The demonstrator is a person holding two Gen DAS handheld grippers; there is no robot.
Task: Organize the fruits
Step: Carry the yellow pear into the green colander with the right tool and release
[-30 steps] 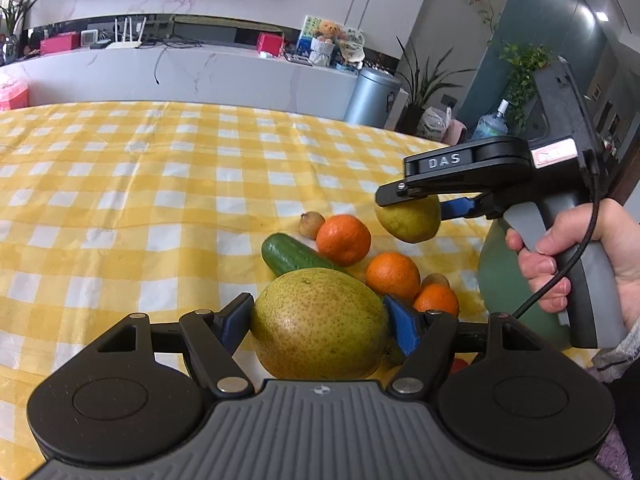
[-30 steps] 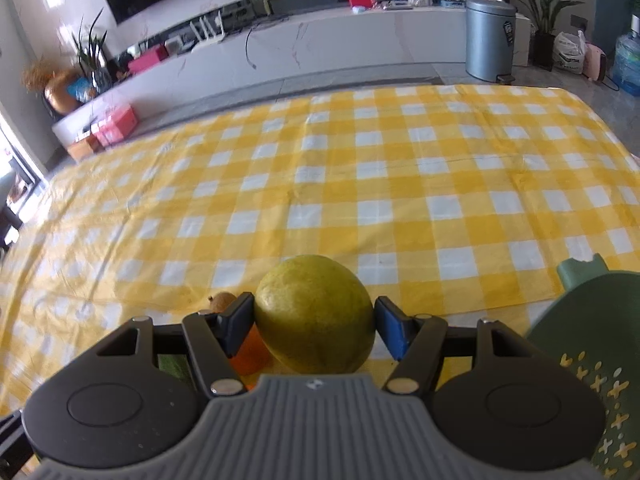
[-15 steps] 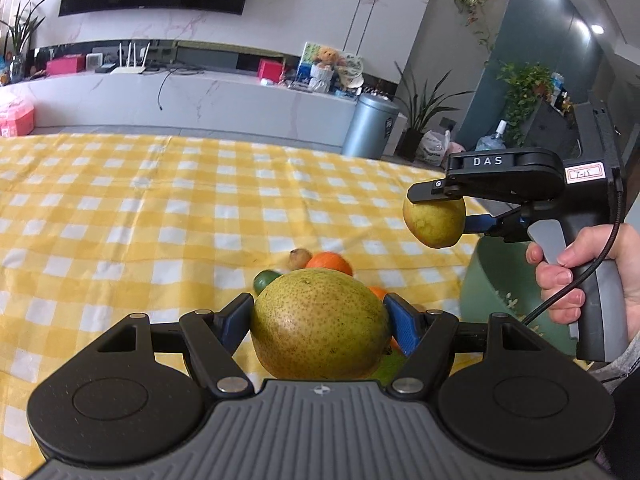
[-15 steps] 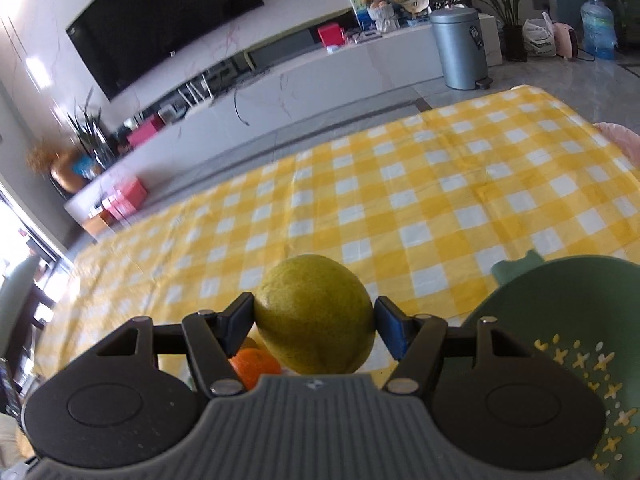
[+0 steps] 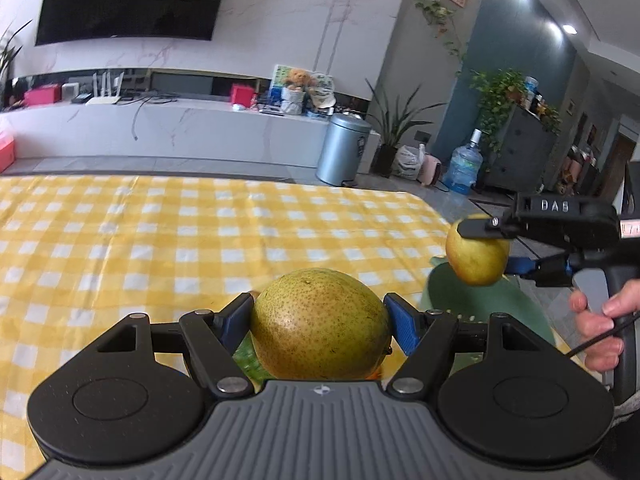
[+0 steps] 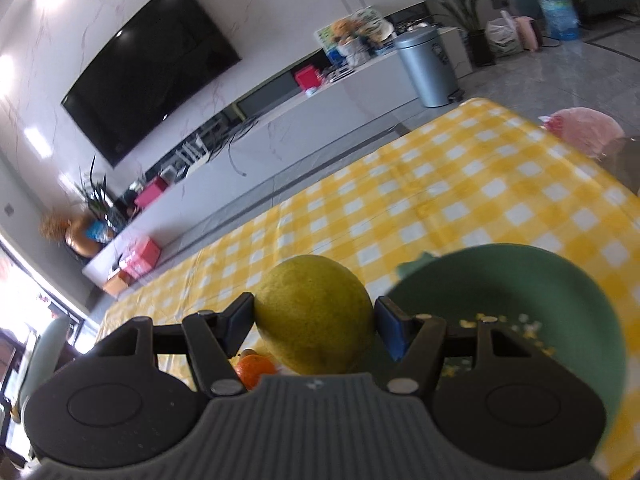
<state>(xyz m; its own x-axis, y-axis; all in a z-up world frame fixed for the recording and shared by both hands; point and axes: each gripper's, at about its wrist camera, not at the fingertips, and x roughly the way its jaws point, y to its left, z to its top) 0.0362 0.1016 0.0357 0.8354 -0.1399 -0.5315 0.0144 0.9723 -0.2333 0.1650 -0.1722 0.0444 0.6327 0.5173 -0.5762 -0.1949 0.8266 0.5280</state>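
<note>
My left gripper [image 5: 319, 322] is shut on a large speckled green-yellow pear [image 5: 320, 324], held above the yellow checked tablecloth [image 5: 160, 240]. The right gripper [image 6: 315, 318] is shut on a smaller yellow pear [image 6: 316, 316]. In the left wrist view that right gripper [image 5: 486, 250] hangs at the right with the yellow pear [image 5: 476, 258] over the green colander bowl [image 5: 480, 304]. In the right wrist view the green bowl [image 6: 520, 292] lies just right of the pear. An orange [image 6: 256, 368] peeks out under the fingers. A bit of green cucumber [image 5: 244, 358] shows below the left pear.
A hand [image 5: 600, 328] grips the right tool's handle at the right edge. The table's far edge drops to the floor with a steel bin [image 5: 344, 152] and a white counter [image 5: 160, 132] behind. A pink object [image 6: 584, 130] sits past the table's right corner.
Both grippers have risen with their pears. The right one has swung rightward and rolled, so the green bowl now lies under and beside it. The loose fruits have dropped out of the left view.
</note>
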